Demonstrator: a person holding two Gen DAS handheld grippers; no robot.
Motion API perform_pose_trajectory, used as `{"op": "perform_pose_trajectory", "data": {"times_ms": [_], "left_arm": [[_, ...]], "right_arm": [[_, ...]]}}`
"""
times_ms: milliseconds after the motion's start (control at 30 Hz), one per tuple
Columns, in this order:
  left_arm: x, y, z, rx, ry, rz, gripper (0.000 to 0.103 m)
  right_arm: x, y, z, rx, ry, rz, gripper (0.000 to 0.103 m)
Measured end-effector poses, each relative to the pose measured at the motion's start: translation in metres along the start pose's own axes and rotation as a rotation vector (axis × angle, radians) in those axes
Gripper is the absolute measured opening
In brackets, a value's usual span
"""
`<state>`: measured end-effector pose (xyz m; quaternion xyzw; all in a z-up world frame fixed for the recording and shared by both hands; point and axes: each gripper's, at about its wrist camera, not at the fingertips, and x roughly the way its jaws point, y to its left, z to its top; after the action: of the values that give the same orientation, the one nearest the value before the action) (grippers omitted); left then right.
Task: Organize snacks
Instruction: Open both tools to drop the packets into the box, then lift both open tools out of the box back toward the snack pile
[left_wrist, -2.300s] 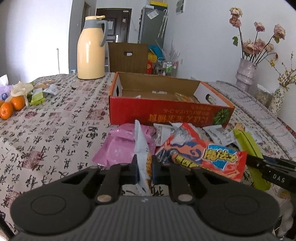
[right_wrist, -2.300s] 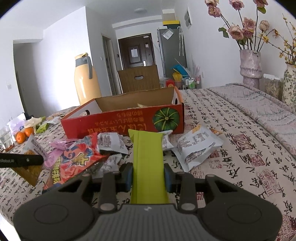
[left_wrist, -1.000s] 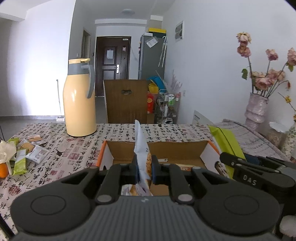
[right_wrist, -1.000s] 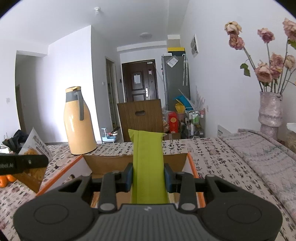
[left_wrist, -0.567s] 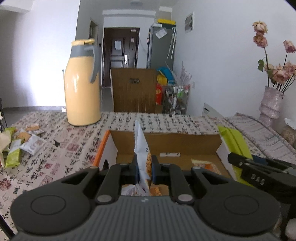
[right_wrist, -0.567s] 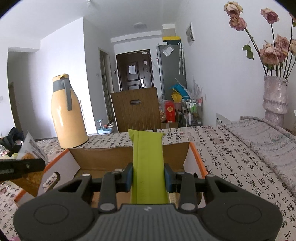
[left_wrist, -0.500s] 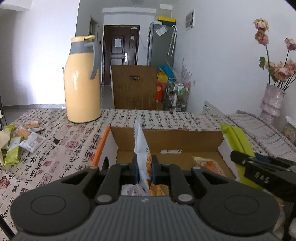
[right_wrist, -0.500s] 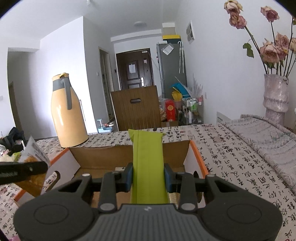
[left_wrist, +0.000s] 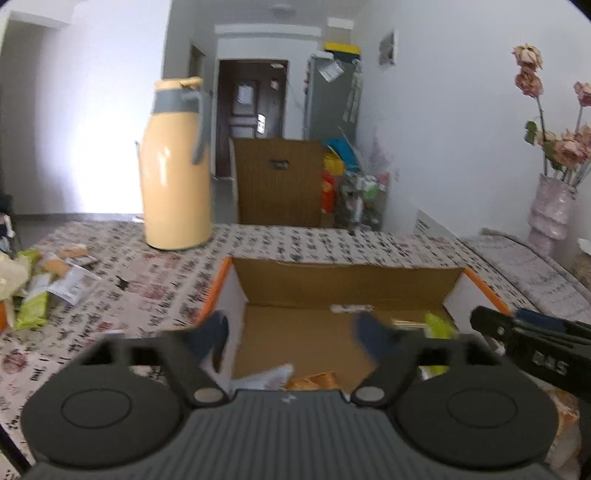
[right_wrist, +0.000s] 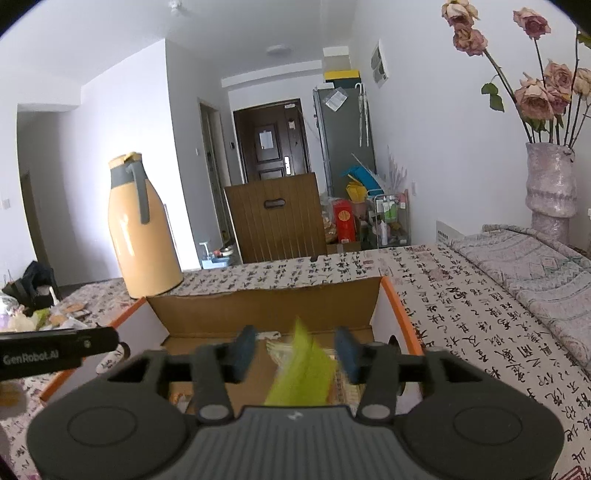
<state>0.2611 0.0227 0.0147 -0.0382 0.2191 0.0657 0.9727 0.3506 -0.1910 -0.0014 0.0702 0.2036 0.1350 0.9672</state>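
Observation:
The cardboard box (left_wrist: 347, 266) with an orange rim sits open under both grippers. My left gripper (left_wrist: 293, 332) hangs over its near left part, jaws opening wide and nothing between them. The white and orange snack packet (left_wrist: 284, 376) lies loose below them in the box. My right gripper (right_wrist: 294, 347) is over the same box (right_wrist: 266, 306), jaws opening. The green packet (right_wrist: 303, 365) is tilted and blurred between its pads, touching neither. In the left wrist view the right gripper (left_wrist: 532, 347) reaches in from the right, with the green packet (left_wrist: 437, 325) beside it.
A yellow thermos jug (left_wrist: 175, 177) stands beyond the box on the patterned tablecloth. Several loose snack packets (left_wrist: 40, 288) lie at the table's left. A vase of dried roses (right_wrist: 550, 184) stands at the right. A wooden chair back (right_wrist: 275, 218) rises behind the table.
Both grippers went from shut on their packets to open. The white and orange packet dropped from the left jaws into the box, and the green packet is falling out of the right jaws.

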Motion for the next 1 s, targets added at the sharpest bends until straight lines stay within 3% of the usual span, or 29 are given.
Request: {"op": "perform_pose_trajectory", "data": {"times_ms": [33, 100, 167, 1000], "left_arm": [[-0.002, 0.0, 0.0, -0.003, -0.011, 0.009, 0.103], [-0.005, 0.0, 0.002, -0.008, -0.019, 0.015, 0.103], [-0.006, 0.001, 0.002, -0.014, -0.017, 0.013, 0.103], [-0.025, -0.001, 0.015, -0.036, -0.033, 0.027, 0.103]], "right_arm": [[-0.002, 0.0, 0.0, 0.003, -0.005, -0.001, 0.076], [-0.004, 0.0, 0.0, 0.006, -0.014, -0.006, 0.097], [-0.005, -0.001, 0.0, 0.015, -0.019, -0.001, 0.103], [-0.025, 0.001, 0.016, 0.015, -0.047, -0.027, 0.103]]}}
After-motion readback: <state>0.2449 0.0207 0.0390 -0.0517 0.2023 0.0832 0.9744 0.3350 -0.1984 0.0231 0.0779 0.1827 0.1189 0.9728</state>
